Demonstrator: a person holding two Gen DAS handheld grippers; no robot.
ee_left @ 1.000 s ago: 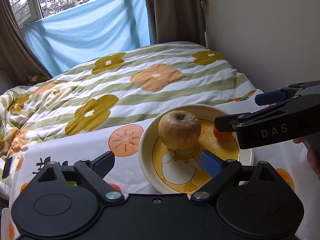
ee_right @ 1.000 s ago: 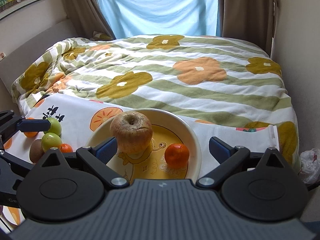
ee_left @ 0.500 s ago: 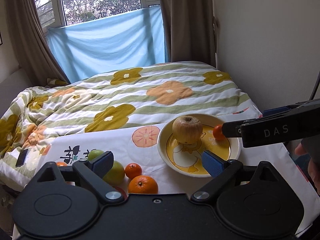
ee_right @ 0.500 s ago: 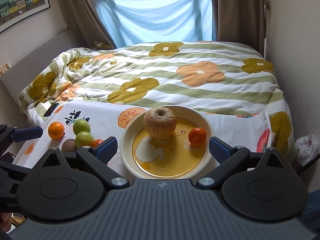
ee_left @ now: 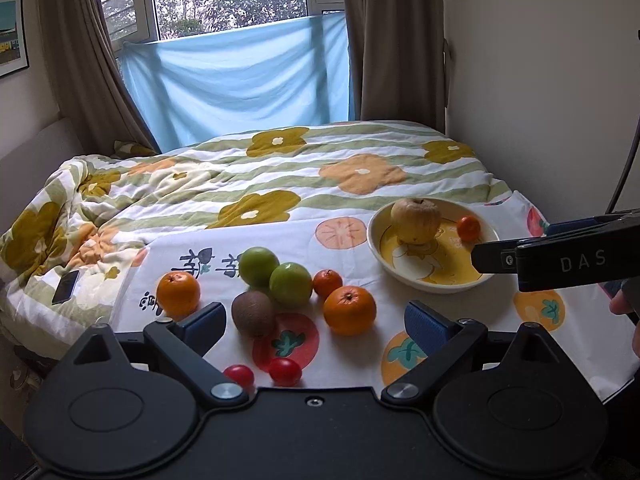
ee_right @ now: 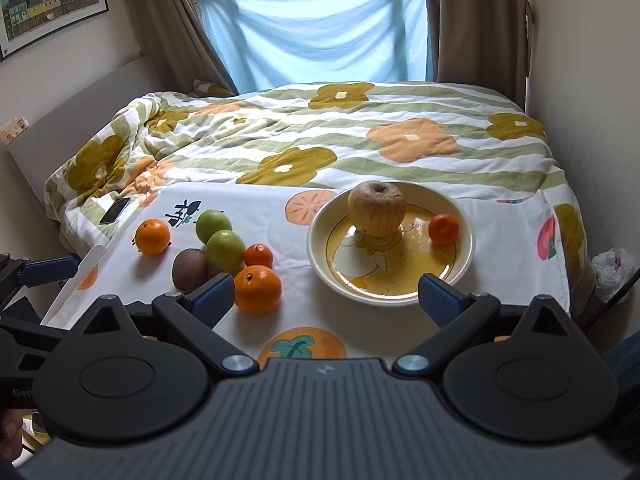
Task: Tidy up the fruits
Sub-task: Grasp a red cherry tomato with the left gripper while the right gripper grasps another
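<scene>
Both sets of jaws stand wide apart and hold nothing: my left gripper (ee_left: 314,322) hangs low in the frame over the loose fruit, my right gripper (ee_right: 326,294) low centre between the pile and the bowl (ee_right: 320,256). That bowl, a glossy cream ceramic with a yellow cartoon bottom, sits right of centre and already carries a wrinkled tan apple (ee_right: 377,209) and a small tangerine (ee_right: 443,229), the two apart from each other. Everything else lies on the printed cloth (ee_left: 360,344) left of the bowl — two smooth green fruits (ee_left: 276,274) touching each other, a fuzzy brown kiwi (ee_left: 253,313) against them, a big orange (ee_left: 349,310) nearest the bowl, a smaller mandarin (ee_left: 327,283) behind it, another orange (ee_left: 177,293) off at the left, and two shiny cherry tomatoes (ee_left: 262,372) at the bottom edge. I judge the big orange the easiest pick: firm, pebbled skin, moderately heavy, best taken across its widest middle. The green ones look waxy and liable to roll, so I would close squarely on them. The kiwi seems softer and wants a gentle squeeze; the tomatoes are light, slick and thin-skinned — the likeliest to burst or squirt free. The cloth lies over soft bedding, so I expect any nudge to send round fruit wandering.
</scene>
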